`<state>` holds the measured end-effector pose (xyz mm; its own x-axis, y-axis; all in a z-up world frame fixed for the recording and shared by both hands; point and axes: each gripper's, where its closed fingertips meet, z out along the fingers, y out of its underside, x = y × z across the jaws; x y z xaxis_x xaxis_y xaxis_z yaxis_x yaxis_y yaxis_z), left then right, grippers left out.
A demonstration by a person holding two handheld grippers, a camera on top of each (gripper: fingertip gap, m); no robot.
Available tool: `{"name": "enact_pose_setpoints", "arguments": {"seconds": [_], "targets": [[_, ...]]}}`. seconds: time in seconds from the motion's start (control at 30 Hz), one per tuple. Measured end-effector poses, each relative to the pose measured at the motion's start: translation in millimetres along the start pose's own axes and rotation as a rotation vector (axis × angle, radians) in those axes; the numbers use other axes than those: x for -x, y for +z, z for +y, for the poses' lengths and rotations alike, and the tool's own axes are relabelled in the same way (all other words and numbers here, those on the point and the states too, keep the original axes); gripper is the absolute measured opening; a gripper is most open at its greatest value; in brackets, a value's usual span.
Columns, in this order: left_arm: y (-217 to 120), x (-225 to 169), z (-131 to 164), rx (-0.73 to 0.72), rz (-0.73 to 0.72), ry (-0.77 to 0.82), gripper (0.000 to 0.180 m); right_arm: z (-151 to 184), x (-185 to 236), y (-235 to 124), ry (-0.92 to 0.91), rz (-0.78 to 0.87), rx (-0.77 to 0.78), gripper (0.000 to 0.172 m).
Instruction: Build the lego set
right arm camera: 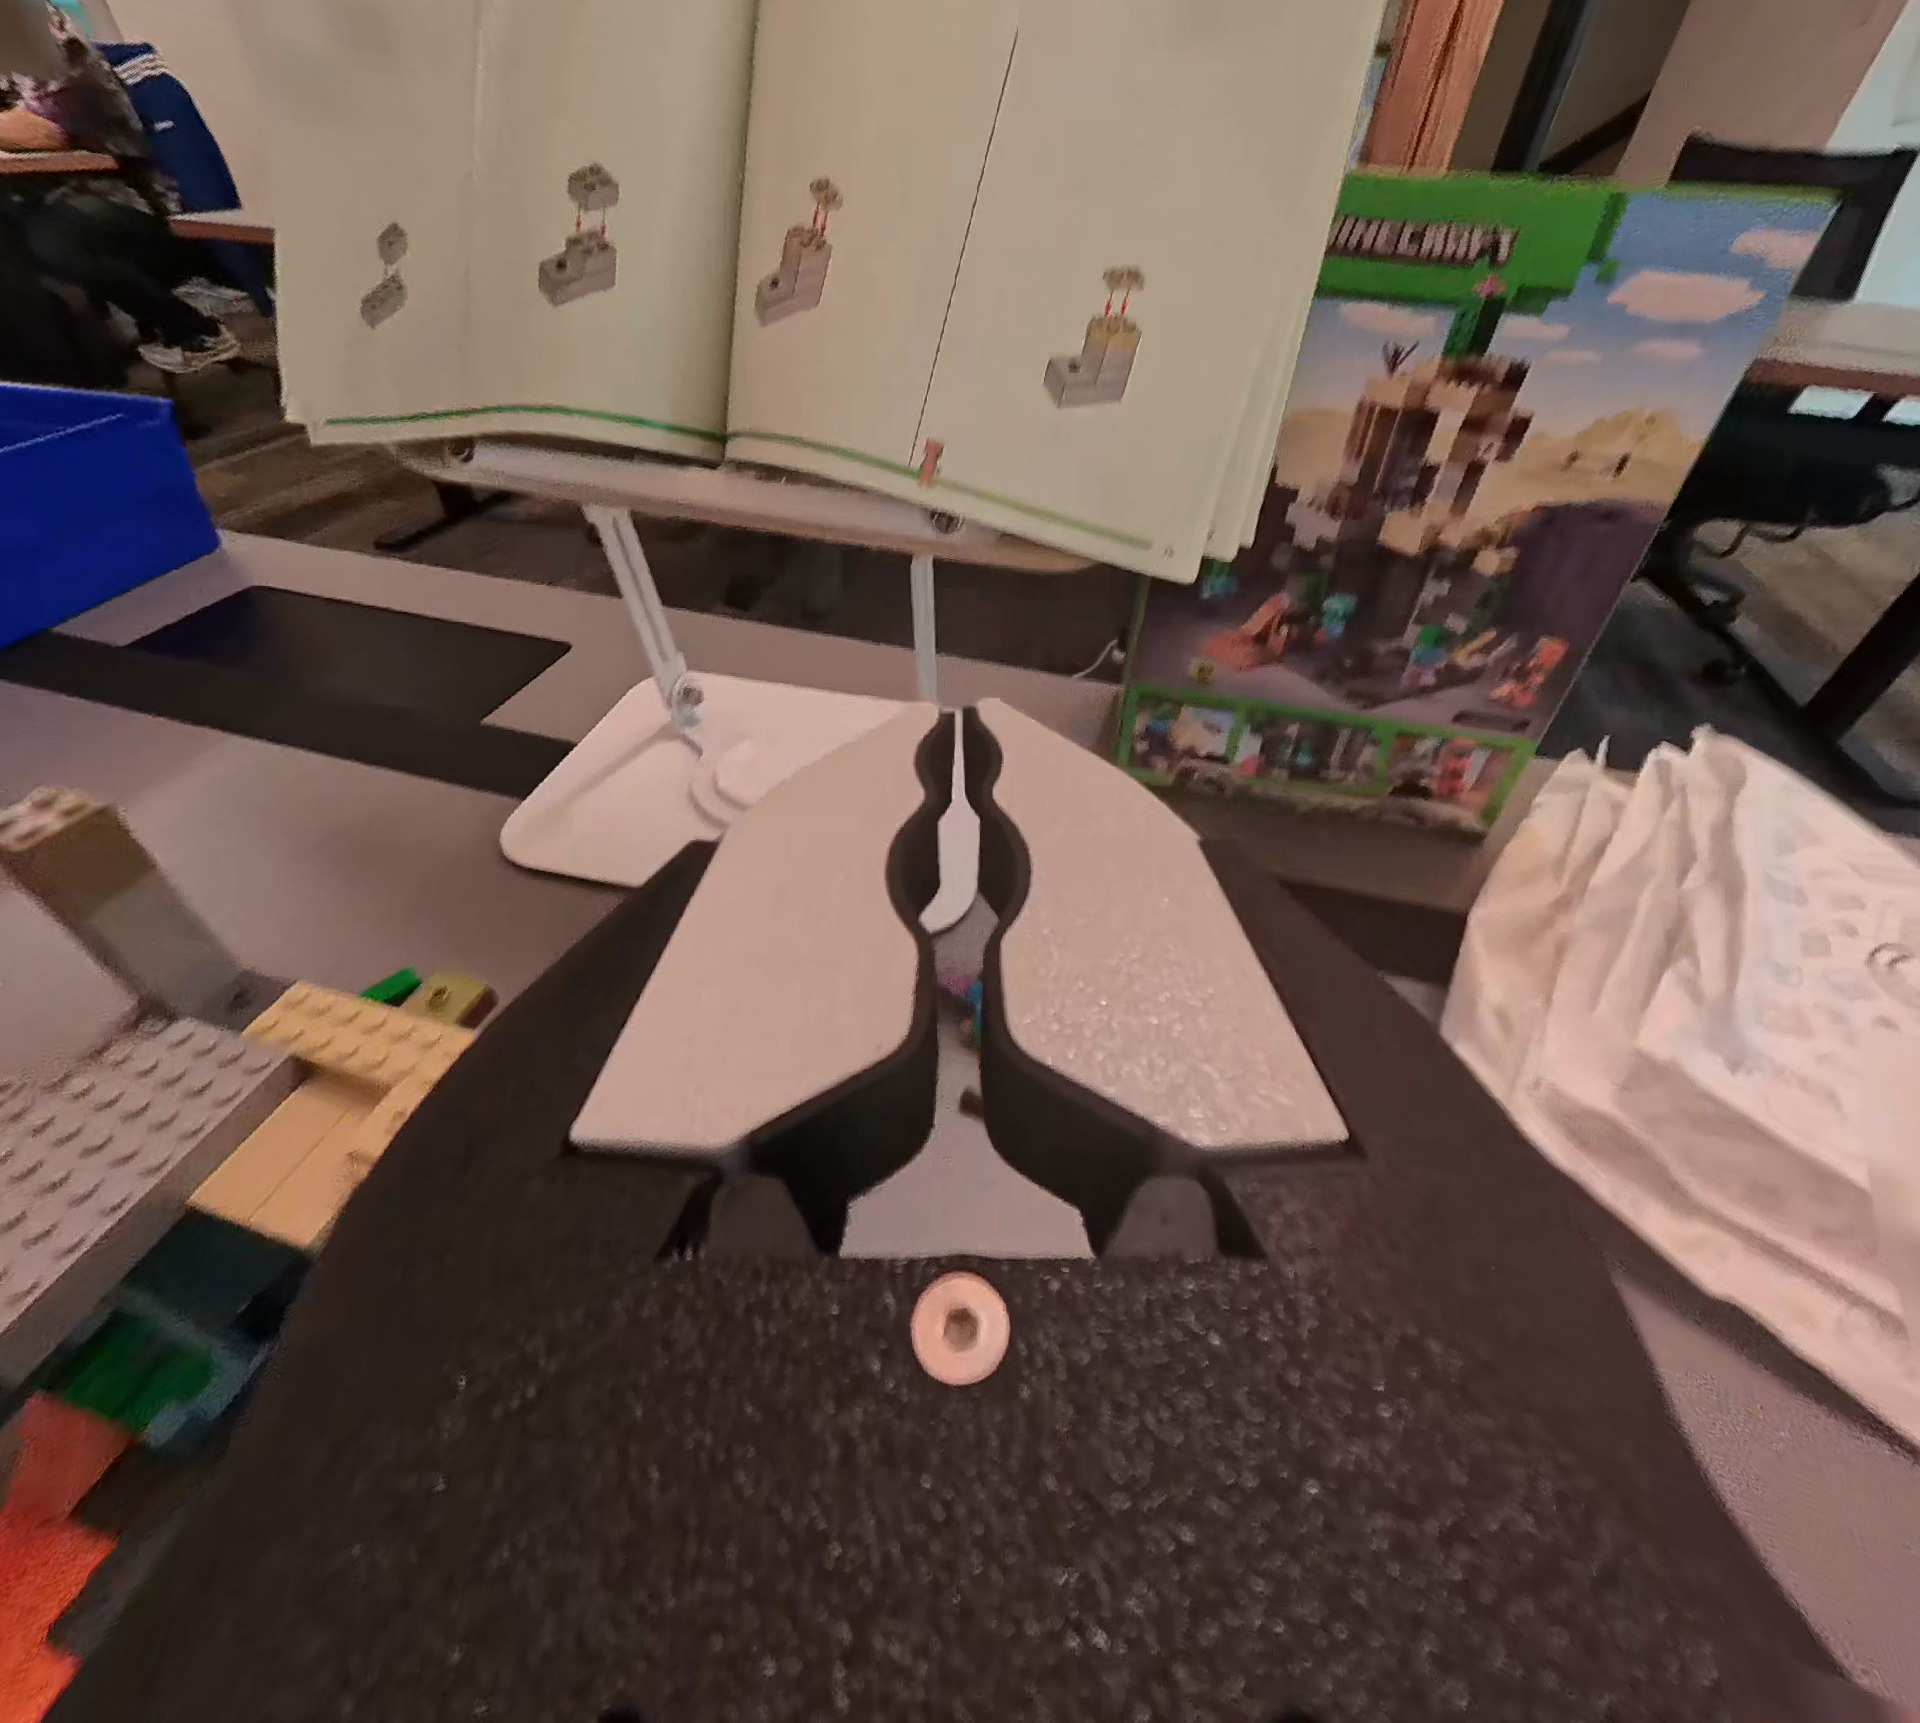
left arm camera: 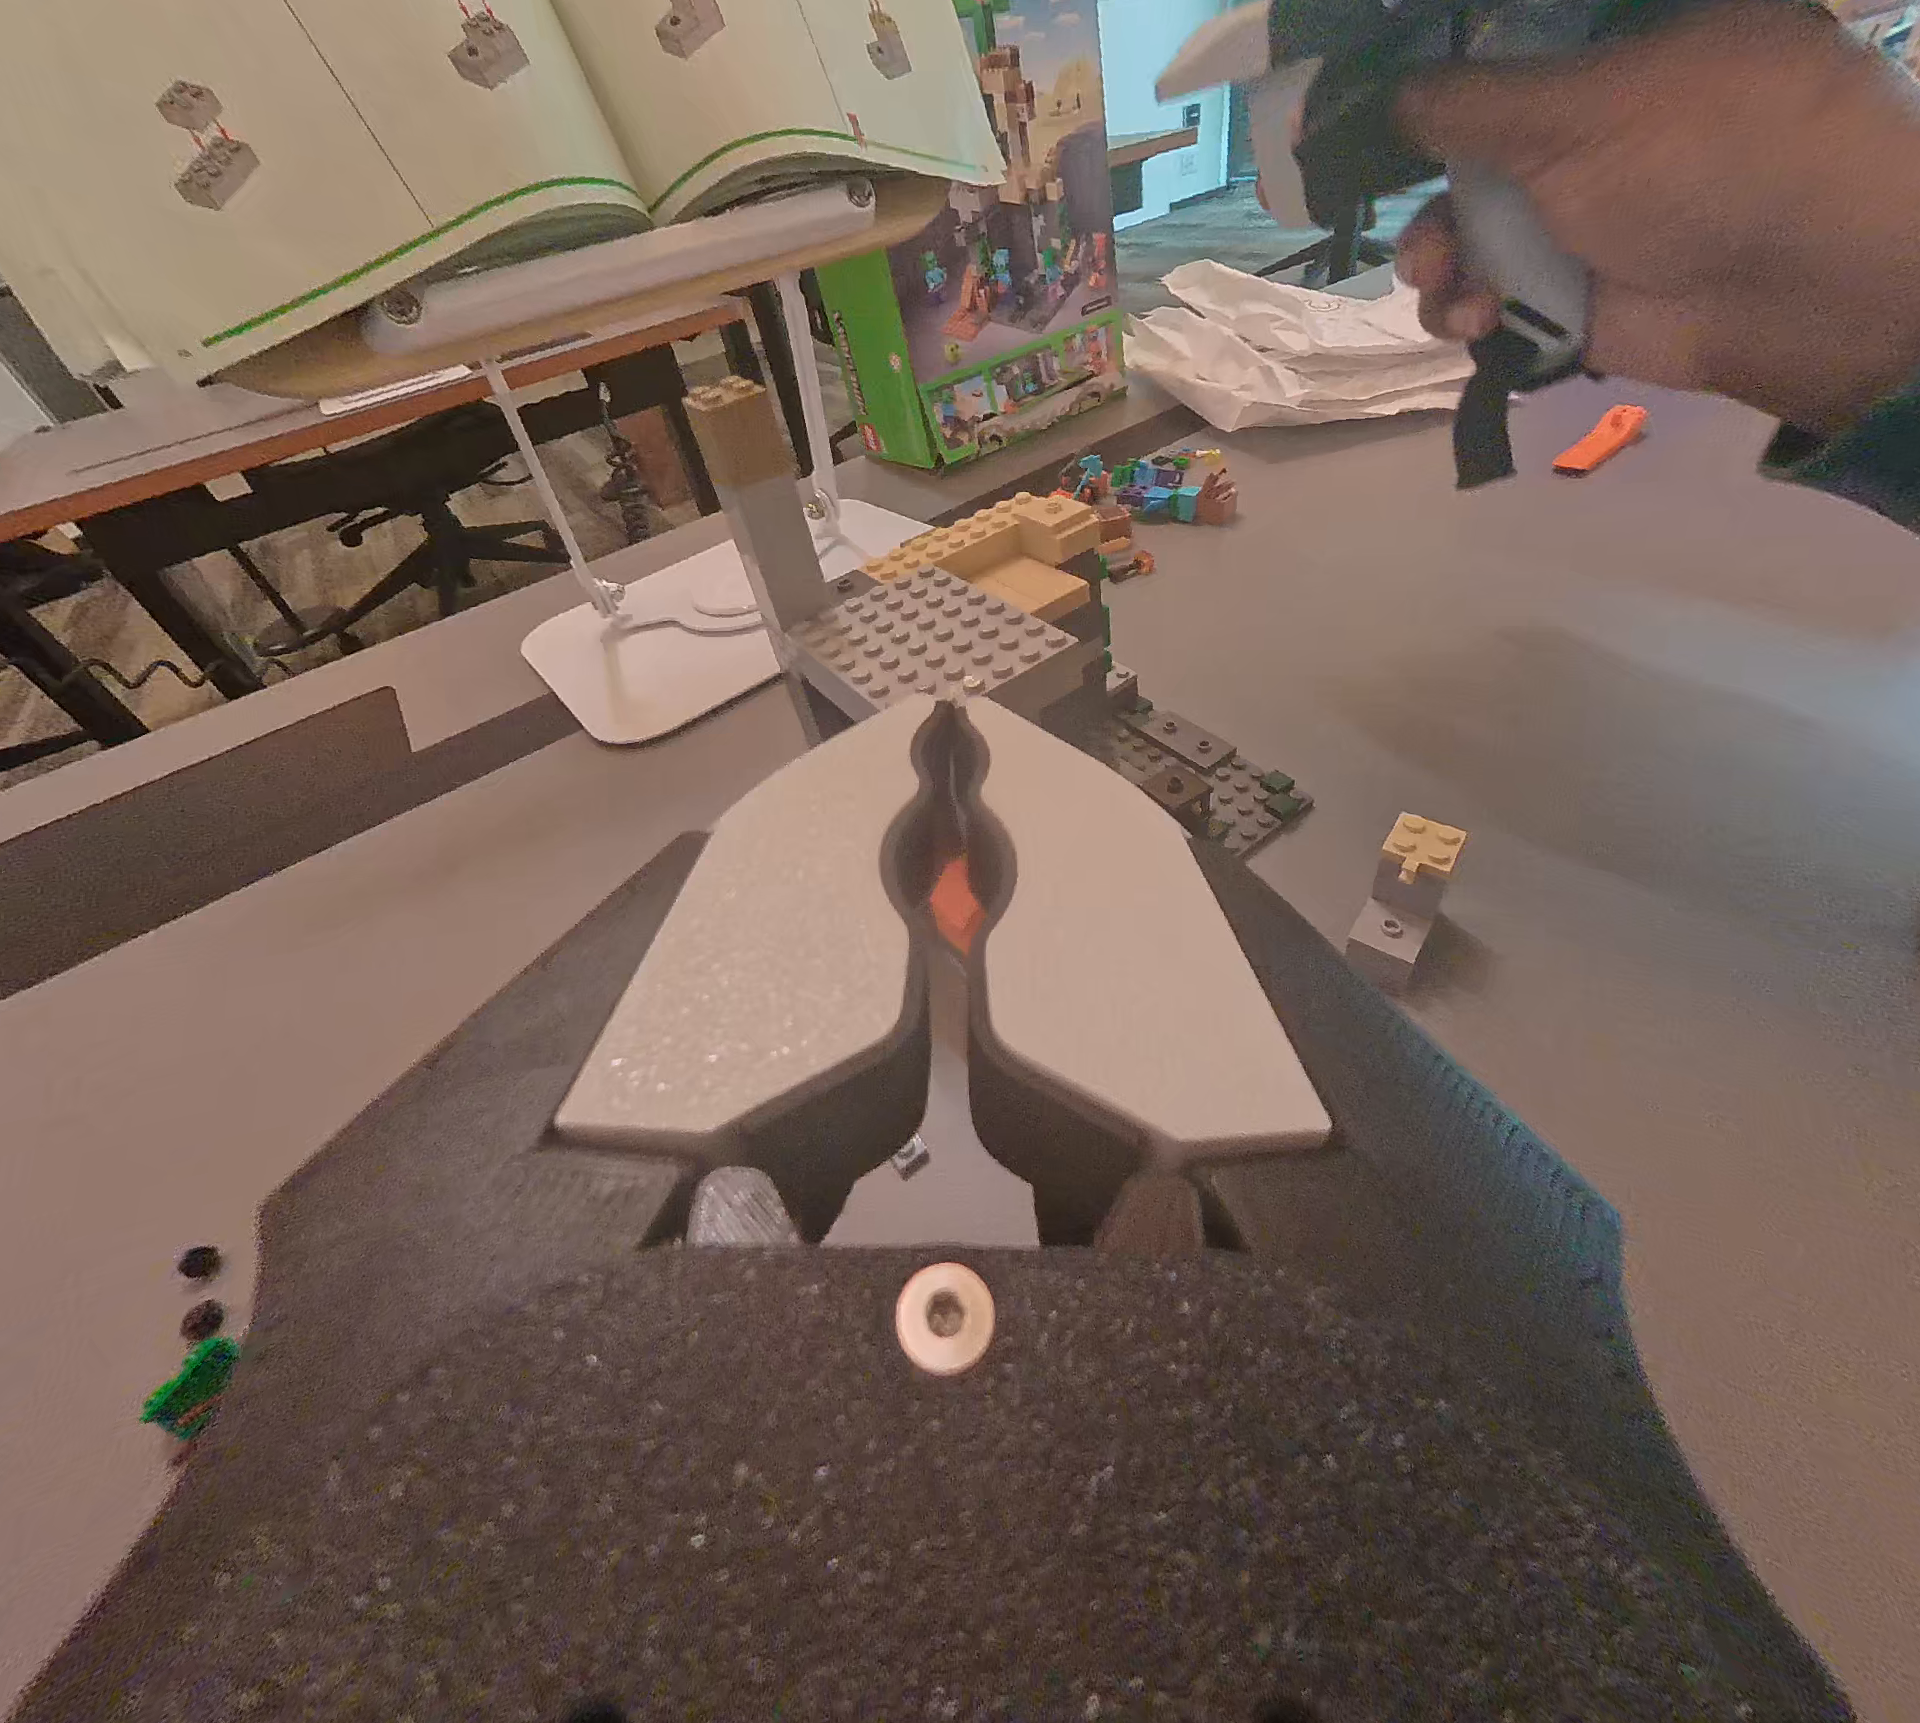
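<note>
My left claw [left arm camera: 948,709] was clenched, its two pale fingertips meeting with nothing between them, low over the grey desk [left arm camera: 1507,634]. Its tips hung at the near edge of a grey studded plate [left arm camera: 935,634] that tops a brick model; I could not tell whether they touched it. A tan section [left arm camera: 1018,546] adjoined the plate at the back, a grey pillar with a tan cap [left arm camera: 743,468] rose at its far left corner, and a dark green base plate [left arm camera: 1236,785] spread out below on the right. A small grey and tan brick assembly [left arm camera: 1403,894] stood alone on the desk, to the right of that claw and apart from it. Farther back lay a scatter of coloured small bricks [left arm camera: 1153,489], an orange tool [left arm camera: 1600,437] and crumpled white paper bags [left arm camera: 1288,354].

My right claw [right arm camera: 958,712] was clenched too, grasping nothing, raised above the desk and facing an open instruction booklet [right arm camera: 779,167] on a white stand [right arm camera: 623,790]. A green toy box [right arm camera: 1455,478] stood upright to the right of the stand. From the left wrist view, a hand [left arm camera: 1662,219] held that right claw high at upper right, blurred.
</note>
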<state>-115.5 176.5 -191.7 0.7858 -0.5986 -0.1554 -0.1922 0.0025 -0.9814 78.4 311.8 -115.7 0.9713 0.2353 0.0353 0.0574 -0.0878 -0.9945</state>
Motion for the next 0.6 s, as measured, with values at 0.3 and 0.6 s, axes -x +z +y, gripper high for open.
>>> {"name": "enact_pose_setpoints", "arguments": {"seconds": [0.3, 0.6], "targets": [[-13.9, 8.0, -13.2, -0.018, -0.026, -0.025, 0.0, 63.3, 20.0, -42.8, 0.015, -0.076, 0.096, 0.0], [-90.2, 72.6, -48.8, 0.03, -0.135, 0.005, 0.0, 77.0, 51.1, -59.0, 0.036, -0.274, 0.085, 0.0]]}}
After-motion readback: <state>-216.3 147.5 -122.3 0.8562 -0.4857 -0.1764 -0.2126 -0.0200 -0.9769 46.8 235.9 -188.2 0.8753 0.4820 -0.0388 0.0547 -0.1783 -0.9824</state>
